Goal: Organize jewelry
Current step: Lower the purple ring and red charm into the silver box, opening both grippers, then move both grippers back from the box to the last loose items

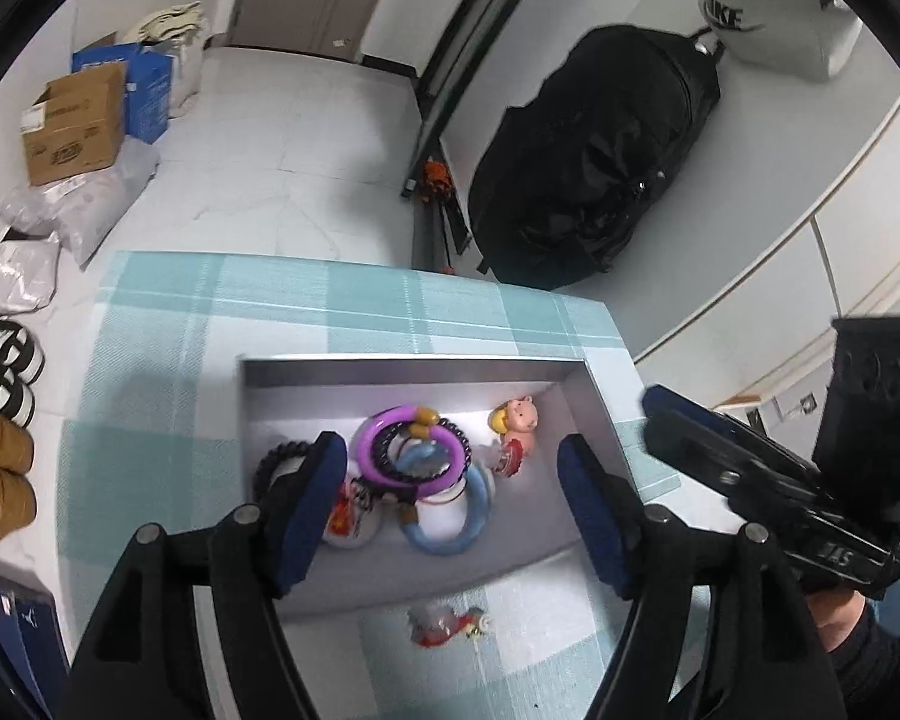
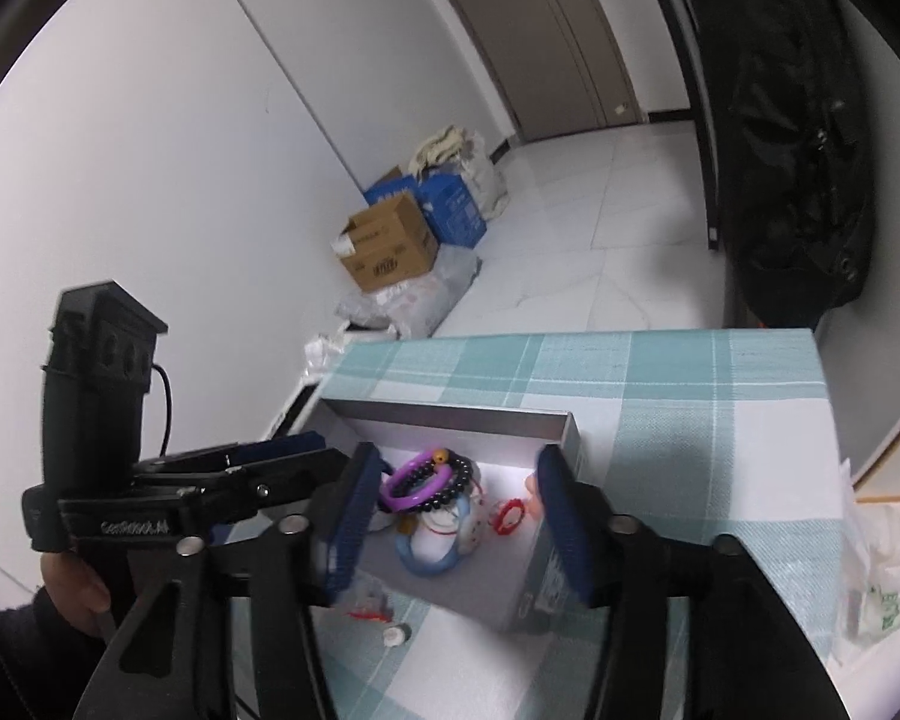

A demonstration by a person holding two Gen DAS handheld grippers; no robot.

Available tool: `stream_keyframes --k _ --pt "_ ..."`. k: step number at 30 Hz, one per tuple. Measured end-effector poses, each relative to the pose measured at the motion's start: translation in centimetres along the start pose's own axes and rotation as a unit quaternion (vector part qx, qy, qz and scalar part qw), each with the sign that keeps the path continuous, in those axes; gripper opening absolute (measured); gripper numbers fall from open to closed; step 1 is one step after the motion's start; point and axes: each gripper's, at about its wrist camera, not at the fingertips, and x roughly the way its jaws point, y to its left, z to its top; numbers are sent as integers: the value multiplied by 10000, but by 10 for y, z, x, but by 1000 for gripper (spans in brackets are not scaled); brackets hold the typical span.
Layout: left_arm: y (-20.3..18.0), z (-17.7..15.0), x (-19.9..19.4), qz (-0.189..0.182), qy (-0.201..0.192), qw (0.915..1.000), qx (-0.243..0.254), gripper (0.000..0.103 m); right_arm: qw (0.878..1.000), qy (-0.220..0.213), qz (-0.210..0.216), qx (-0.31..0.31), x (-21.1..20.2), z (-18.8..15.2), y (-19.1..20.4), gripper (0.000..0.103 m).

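The tabletop point(image 1: 150, 360), covered in a teal plaid cloth, is carrying a shallow grey tray point(image 1: 600, 414) that is sitting close to the near edge. Both hand-held grippers are hovering over it. The left hand-held gripper point(image 1: 450, 510) is hanging above the tray with its jaws spread wide and nothing between them; the right hand-held gripper point(image 2: 450, 516) is doing the same from the other side, also spread and empty.

Inside the tray the jewelry is lying in a heap: a purple bangle point(image 1: 414, 450) is resting on a blue bangle point(image 1: 450, 516), a black beaded bracelet point(image 1: 282, 456) is curling to the left, and a small pink figure charm point(image 1: 519, 420) is lying just beside the right wall. One red-and-white trinket point(image 1: 444, 624) is lying outside, on the cloth near the tray's front wall.

The main risk, as I judge it, is the two grippers crowding each other over one small tray and knocking together. Next, a jaw coming down on the tray's wall could be shoving or tipping the whole tray. Then the heap: because the rings are overlapping, a pinch on one is likely dragging its neighbours along or flinging them out. Last, the loose trinket is small and flat on soft cloth, so the pads may be catching the fabric instead.
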Motion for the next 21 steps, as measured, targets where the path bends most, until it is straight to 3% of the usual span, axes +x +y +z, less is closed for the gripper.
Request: stream_keyframes --k 5,7,10,15,16,21 --pt "-1 -11 -20 97 -165 9997 -158 71 9998 -190 63 -86 -19 -7 13 70" --pt "-5 -16 -26 176 -260 9993 -210 80 9997 -189 97 -136 -24 -13 18 74" --pt "-8 -23 -33 232 -349 9986 -315 82 9996 -160 71 -214 -31 -25 25 78" --pt "-8 -42 -40 270 -431 9975 -499 86 9989 -44 22 -462 -39 -47 36 83" --pt "-5 -48 -42 276 -411 9970 -597 91 9987 -16 5 -501 -40 -51 37 84" --pt "12 -69 -38 105 -282 9937 -1080 93 9969 365 76 -691 -26 -68 44 85"
